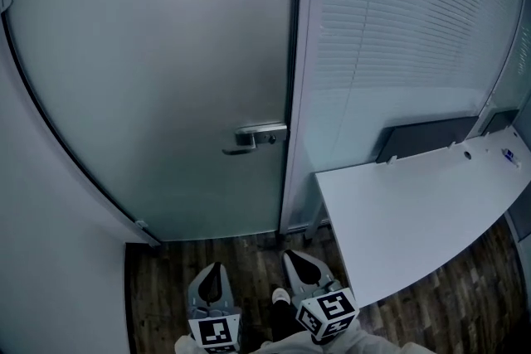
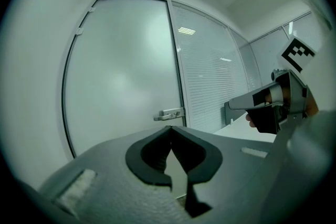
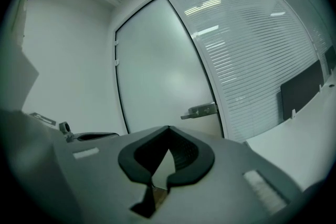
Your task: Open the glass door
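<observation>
The frosted glass door [image 1: 158, 79] stands closed ahead, its hinges on the left. Its metal lever handle [image 1: 257, 136] sits at the right edge, pointing left. The handle also shows in the left gripper view [image 2: 169, 114] and the right gripper view [image 3: 201, 110]. My left gripper [image 1: 217, 267] and right gripper [image 1: 291, 255] are held side by side low in the head view, well short of the door. Both point toward it. Each has its jaws shut with nothing between them, as the left gripper [image 2: 169, 127] and right gripper [image 3: 168, 127] show in their own views.
A glass partition with white blinds [image 1: 398, 29] adjoins the door on the right. A white desk [image 1: 415, 211] with a dark panel [image 1: 427, 138] behind it juts in close to my right gripper. A white wall [image 1: 50, 261] closes the left. The floor [image 1: 166, 286] is dark wood.
</observation>
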The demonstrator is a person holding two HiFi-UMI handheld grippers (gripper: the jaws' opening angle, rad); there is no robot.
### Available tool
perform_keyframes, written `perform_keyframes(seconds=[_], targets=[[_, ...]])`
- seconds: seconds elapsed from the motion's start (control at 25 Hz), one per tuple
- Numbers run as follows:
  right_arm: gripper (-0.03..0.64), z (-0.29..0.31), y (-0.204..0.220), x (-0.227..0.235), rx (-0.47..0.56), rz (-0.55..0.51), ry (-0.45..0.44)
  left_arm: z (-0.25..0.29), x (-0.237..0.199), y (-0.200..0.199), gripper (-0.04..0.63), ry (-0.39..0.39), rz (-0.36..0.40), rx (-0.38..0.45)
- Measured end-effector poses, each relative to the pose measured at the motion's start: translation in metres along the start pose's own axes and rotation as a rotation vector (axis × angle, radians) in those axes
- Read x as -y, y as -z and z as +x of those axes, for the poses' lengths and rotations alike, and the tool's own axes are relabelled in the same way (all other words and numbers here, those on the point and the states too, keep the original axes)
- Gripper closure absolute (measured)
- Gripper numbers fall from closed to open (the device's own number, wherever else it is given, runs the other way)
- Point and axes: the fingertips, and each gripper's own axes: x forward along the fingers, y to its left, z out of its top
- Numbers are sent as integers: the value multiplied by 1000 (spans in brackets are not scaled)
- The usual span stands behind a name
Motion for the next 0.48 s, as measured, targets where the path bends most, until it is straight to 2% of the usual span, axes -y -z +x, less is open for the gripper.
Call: perform_keyframes(seconds=[0.48], targets=[[615,125,-46,89,-1,41,-7,169,-16,-20,589,24,95,-31]])
